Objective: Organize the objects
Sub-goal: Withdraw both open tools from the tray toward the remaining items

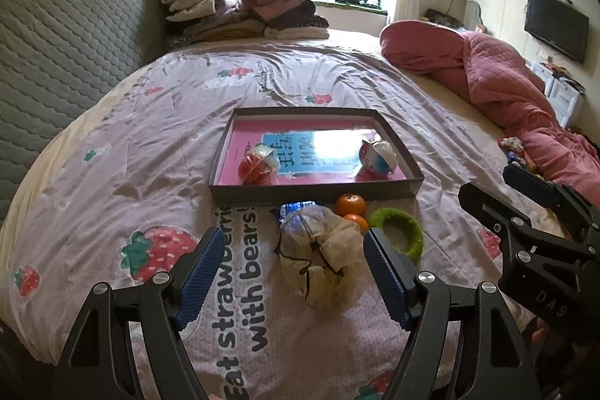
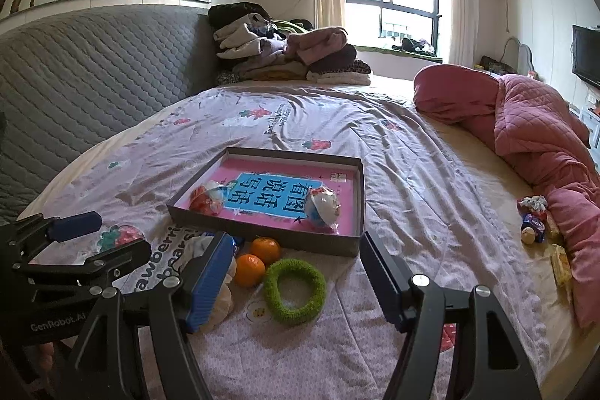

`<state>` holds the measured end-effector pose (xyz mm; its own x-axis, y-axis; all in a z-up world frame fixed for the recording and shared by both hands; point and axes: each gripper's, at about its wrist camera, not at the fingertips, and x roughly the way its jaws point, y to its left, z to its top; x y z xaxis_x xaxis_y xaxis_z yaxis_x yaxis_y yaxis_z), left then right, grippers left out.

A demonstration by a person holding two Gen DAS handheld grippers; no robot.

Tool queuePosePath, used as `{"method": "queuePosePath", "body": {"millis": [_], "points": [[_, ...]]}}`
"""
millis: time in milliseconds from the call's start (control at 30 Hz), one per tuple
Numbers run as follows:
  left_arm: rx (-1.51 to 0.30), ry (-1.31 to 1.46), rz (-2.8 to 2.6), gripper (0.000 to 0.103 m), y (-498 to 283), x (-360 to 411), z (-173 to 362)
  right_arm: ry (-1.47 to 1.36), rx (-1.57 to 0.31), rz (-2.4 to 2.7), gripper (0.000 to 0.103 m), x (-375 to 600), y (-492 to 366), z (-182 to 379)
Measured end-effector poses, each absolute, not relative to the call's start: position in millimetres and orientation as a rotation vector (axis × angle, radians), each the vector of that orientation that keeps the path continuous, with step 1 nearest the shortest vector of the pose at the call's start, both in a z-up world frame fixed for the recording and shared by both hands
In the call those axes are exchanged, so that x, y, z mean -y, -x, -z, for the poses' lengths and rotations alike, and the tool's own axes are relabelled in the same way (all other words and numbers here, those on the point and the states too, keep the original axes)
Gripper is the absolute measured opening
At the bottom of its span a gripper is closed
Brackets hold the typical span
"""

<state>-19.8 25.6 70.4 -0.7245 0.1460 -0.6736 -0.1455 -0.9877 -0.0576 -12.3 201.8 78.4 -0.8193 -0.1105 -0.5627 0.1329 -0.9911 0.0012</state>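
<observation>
Both grippers, left gripper and right gripper, are held wide open, empty. Drawstring pouch is judged soft, light; best grasped across its bunched middle.

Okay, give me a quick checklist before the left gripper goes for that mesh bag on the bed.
1. Left gripper open: ok.
2. Mesh bag lined up between its fingers: ok.
3. Right gripper open, holding nothing: ok.
4. Tray has bare floor between the two wrapped toys: ok.
5. Oranges and green ring clear of the bag: cannot tell, one orange sits very close.
</observation>
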Motion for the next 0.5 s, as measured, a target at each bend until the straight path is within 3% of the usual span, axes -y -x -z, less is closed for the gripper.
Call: {"method": "queuePosePath", "body": {"millis": [500], "points": [[-0.023, 1.178, -2.742, 0.077, 8.5, -21.8, -46.7, -0.943, -0.042, 2.859, 0.070, -203.6, 1.0, -61.4]]}}
